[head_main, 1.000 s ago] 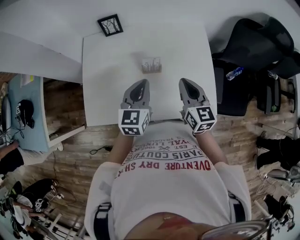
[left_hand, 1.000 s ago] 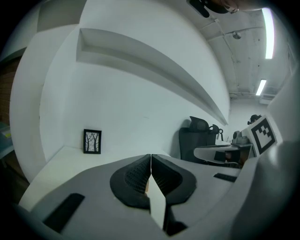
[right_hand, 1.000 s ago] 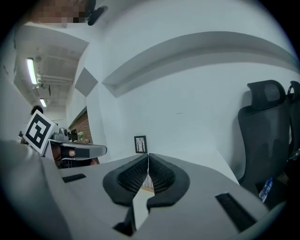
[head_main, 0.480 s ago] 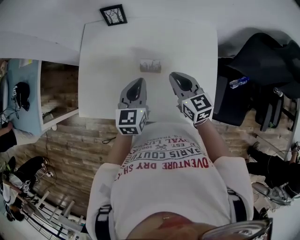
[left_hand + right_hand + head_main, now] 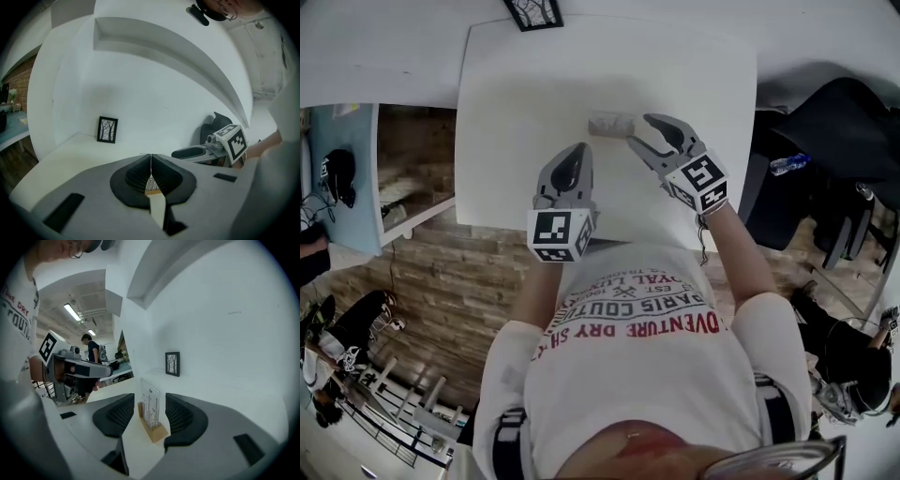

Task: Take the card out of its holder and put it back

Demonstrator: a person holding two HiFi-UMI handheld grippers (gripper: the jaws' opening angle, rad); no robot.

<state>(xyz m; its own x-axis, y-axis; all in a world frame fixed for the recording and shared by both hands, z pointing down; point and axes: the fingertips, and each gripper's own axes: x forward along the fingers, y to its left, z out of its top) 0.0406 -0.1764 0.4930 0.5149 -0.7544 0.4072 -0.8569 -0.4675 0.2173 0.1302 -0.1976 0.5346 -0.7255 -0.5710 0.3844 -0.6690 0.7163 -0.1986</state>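
A clear printed card point(image 5: 609, 123) stands upright in a small wooden holder point(image 5: 155, 430) on the white table point(image 5: 525, 84). My right gripper point(image 5: 637, 129) has reached it from the right. Its jaws are opening, and in the right gripper view the card point(image 5: 151, 405) stands between the pads point(image 5: 180, 416) with a gap on each side. My left gripper point(image 5: 577, 150) hovers nearer the front edge, a little short of the holder and to its left. Its jaws point(image 5: 151, 161) are shut together with nothing in them, and a sliver of the card point(image 5: 151, 184) shows below them.
A small black-framed picture point(image 5: 532, 11) leans against the wall at the table's far edge. A black chair point(image 5: 834, 122) stands right of the table and a light-blue desk point(image 5: 337, 178) left of it. A person point(image 5: 89, 350) stands far off in the room.
My right gripper has moved forward and leftward up to the card holder, and its jaws now stand apart around the card. The left gripper has hardly moved.
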